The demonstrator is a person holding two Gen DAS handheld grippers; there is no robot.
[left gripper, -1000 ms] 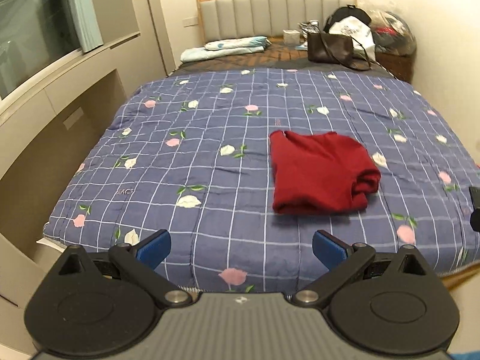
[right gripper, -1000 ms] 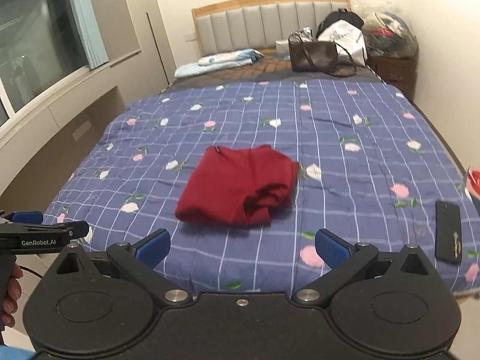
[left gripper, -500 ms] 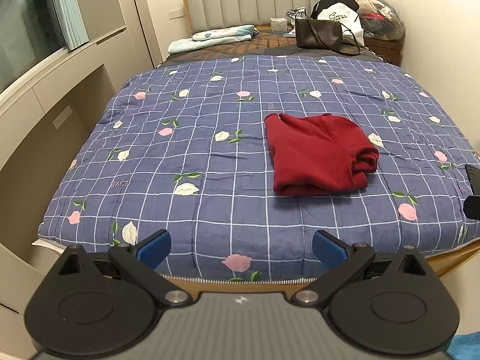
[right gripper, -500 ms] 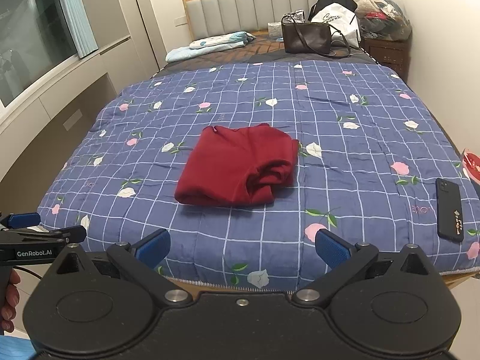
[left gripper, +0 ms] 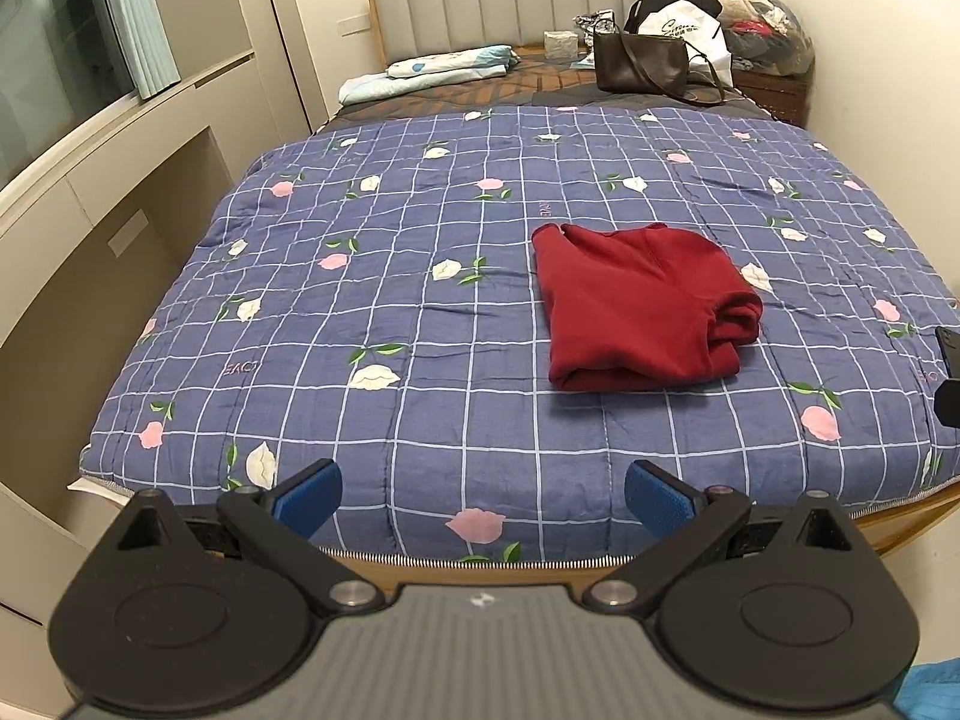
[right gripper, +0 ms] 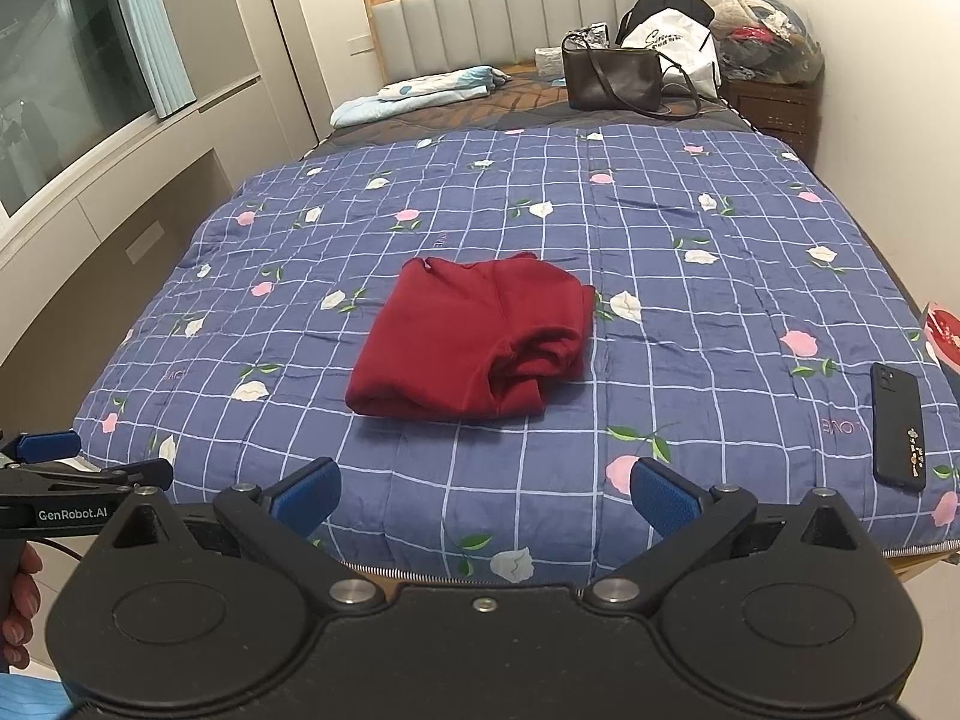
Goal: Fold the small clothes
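Observation:
A dark red garment (left gripper: pixel 642 306) (right gripper: pixel 474 339) lies folded into a rough rectangle on the blue flowered quilt (left gripper: pixel 420 312) (right gripper: pixel 690 300), its thick rolled edge on the right. My left gripper (left gripper: pixel 483 501) is open and empty, held off the foot of the bed, well short of the garment. My right gripper (right gripper: pixel 485 501) is likewise open and empty, back from the bed's foot edge. In the right wrist view the left gripper's blue-tipped fingers (right gripper: pixel 45 447) show at the far left, with a hand below them.
A black phone (right gripper: pixel 898 426) lies on the quilt near the right foot corner. A brown handbag (left gripper: pixel 641 65), a white bag and folded bedding (left gripper: pixel 444 69) sit by the headboard. A wall unit (left gripper: pixel 90 240) runs along the bed's left side.
Both grippers have pulled back from the bed, so the wooden foot edge now shows. The folded garment has not moved. Both stay open.

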